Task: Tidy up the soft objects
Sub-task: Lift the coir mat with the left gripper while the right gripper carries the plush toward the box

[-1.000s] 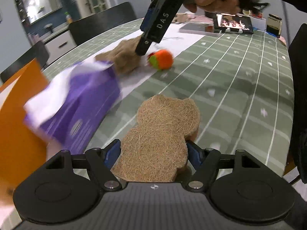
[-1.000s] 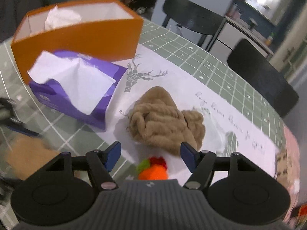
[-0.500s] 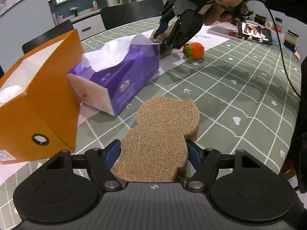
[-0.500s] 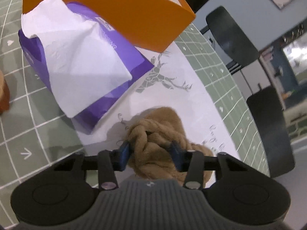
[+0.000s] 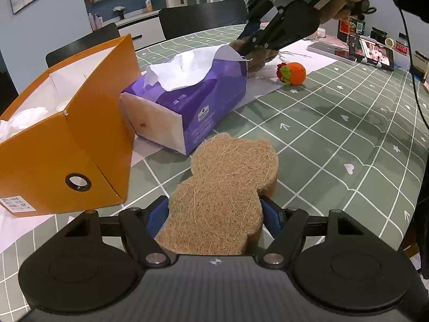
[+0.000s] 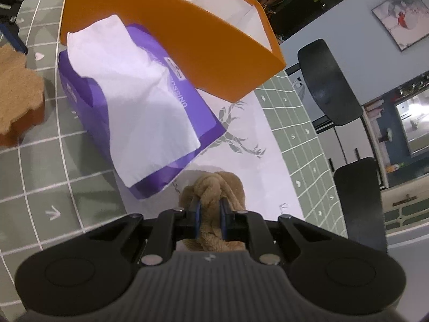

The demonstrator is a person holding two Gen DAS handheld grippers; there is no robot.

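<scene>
- The scrub pad point(image 5: 219, 198) sits pinched between the left gripper's point(image 5: 214, 214) wide-set fingers, above the table point(image 5: 335, 139) beside the orange box point(image 5: 67, 139).
- The right gripper point(image 6: 209, 214) has just been closing; its fingers now squeeze the knit bundle point(image 6: 214, 187), which lies behind the tissue pack point(image 5: 193, 99).
- Tissue already lies in the box.
- Left out, by my reading: pad, bundle, knit fruit point(image 5: 293, 73), perhaps the pack.

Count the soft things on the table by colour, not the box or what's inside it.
Tan or brown: 2, fibre pad, knitted bundle
Purple: 1, tissue pack
Orange: 1, crochet fruit
Total: 4
</scene>
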